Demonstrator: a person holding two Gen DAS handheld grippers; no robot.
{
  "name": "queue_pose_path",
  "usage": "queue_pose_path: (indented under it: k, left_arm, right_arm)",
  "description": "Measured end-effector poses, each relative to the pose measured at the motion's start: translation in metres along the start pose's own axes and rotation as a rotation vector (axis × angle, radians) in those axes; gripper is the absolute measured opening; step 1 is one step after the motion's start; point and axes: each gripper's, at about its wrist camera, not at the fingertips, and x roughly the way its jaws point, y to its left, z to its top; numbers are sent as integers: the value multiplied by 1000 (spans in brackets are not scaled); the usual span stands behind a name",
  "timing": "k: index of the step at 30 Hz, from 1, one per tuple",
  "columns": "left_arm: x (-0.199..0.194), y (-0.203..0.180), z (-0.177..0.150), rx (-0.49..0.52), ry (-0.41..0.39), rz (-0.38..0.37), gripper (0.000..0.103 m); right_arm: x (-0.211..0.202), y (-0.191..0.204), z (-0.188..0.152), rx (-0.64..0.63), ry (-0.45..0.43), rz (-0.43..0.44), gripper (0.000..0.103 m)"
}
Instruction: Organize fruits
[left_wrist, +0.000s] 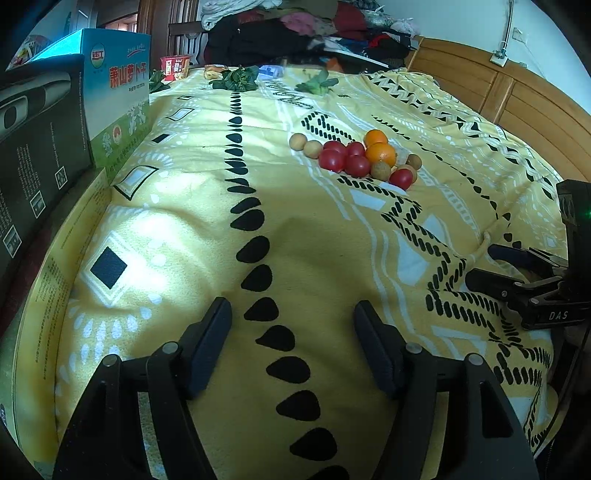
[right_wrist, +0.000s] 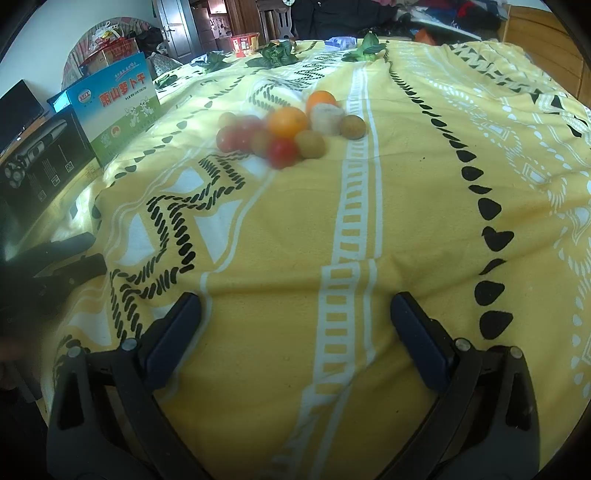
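In the left wrist view, the left claw (left_wrist: 291, 325) is held apart over the yellow patterned blanket (left_wrist: 184, 206), with nothing between its fingers. The fruit pile (left_wrist: 362, 158) of tomatoes, oranges and small brown fruits is seen well ahead on the bed.

In the right wrist view, the right claw (right_wrist: 295, 317) is spread wide and empty. The pile (right_wrist: 288, 133) is seen far ahead, a peeled banana piece (right_wrist: 325, 118) lying beside an orange (right_wrist: 287, 121).

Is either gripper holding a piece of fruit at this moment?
No. The left gripper and right gripper are open over bare yellow patterned blanket.
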Motion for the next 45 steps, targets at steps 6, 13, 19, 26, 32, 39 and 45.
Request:
queue_pose_path:
  k: [6,13,19,26,32,39,45]
  left_arm:
    - [0,-1,0,4,1,3,72]
    - [0,-2,0,7,2,6,72]
    - [0,-2,0,7,3,6,73]
    - [0,-2,0,7,3,6,73]
    - [1,-2,0,8,3,7,73]
    - [1,-2,0,8,4,7,73]
    - [1,-2,0,8,4,7,73]
  right_arm:
    - [1,0,0,1,4,6,103]
    - [2,1,0,1,6,5,103]
    - [2,1,0,1,6,5,103]
    - [2,0,0,2,5,7,103]
    - [2,0,0,4,3,9,103]
    - [2,0,0,5,3,11,103]
    - [1,0,0,6,2,11,103]
